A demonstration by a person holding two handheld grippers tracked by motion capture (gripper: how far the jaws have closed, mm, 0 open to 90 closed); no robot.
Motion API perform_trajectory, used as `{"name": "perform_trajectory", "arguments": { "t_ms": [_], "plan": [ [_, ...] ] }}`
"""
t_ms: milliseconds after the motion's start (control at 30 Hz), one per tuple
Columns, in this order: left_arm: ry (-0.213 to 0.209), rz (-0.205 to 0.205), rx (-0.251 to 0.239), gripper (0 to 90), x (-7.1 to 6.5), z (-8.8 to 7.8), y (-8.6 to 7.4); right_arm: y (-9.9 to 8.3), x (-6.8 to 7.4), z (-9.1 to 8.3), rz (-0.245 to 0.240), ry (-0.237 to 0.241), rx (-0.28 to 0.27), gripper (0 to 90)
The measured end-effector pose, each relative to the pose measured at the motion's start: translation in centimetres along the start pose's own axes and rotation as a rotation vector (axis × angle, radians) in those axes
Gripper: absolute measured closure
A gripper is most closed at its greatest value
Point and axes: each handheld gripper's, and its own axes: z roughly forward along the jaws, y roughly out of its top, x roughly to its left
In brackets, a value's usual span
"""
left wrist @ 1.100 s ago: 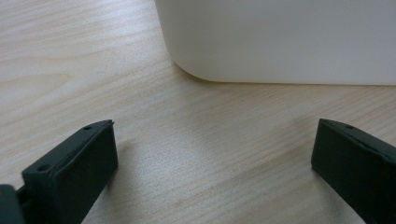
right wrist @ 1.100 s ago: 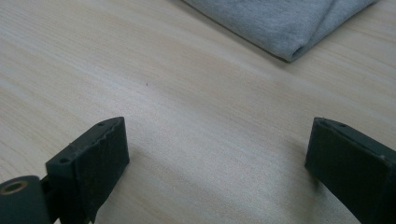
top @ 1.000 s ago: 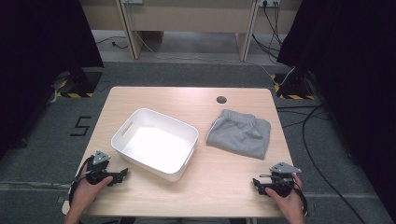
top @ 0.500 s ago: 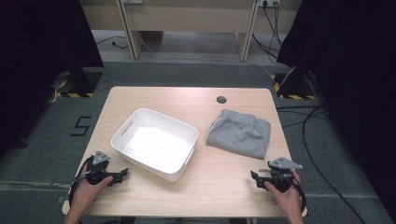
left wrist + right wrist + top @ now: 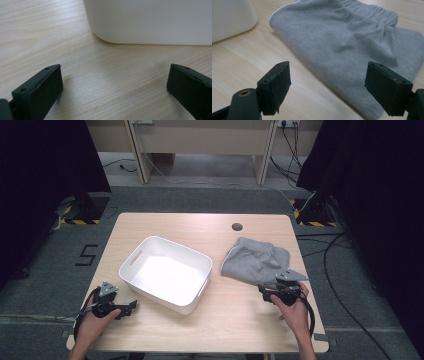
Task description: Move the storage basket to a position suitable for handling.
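Note:
A folded grey garment (image 5: 256, 260) (image 5: 352, 45) with an elastic waistband lies on the right half of the wooden table (image 5: 240, 320). My right gripper (image 5: 267, 291) (image 5: 332, 87) hovers at the garment's near edge, open; its jaws have just been closing a little, with nothing pressed between them. A white plastic bin (image 5: 167, 272) (image 5: 155, 20) stands empty at the table's middle left. My left gripper (image 5: 131, 306) (image 5: 113, 90) rests low by the bin's near left corner, open, with bare wood between its jaws.
A small dark round hole (image 5: 237, 226) sits near the table's far edge. Cables (image 5: 330, 260) trail over the grey floor to the right, and dark curtains (image 5: 45, 165) hang at both sides. A wooden desk's legs (image 5: 135, 150) stand beyond the table.
My right gripper has moved away from the table's near edge, up toward the grey garment, and now sits at its near edge. The left gripper has stayed in place.

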Motion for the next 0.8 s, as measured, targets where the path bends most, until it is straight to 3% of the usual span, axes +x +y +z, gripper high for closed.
{"name": "perform_trajectory", "arguments": {
  "t_ms": [800],
  "plan": [
    [0.000,0.000,0.000,0.0,0.0,0.0,0.0,3.9,-0.2,6.6,0.035,-0.025,0.032,23.2]
  ]
}}
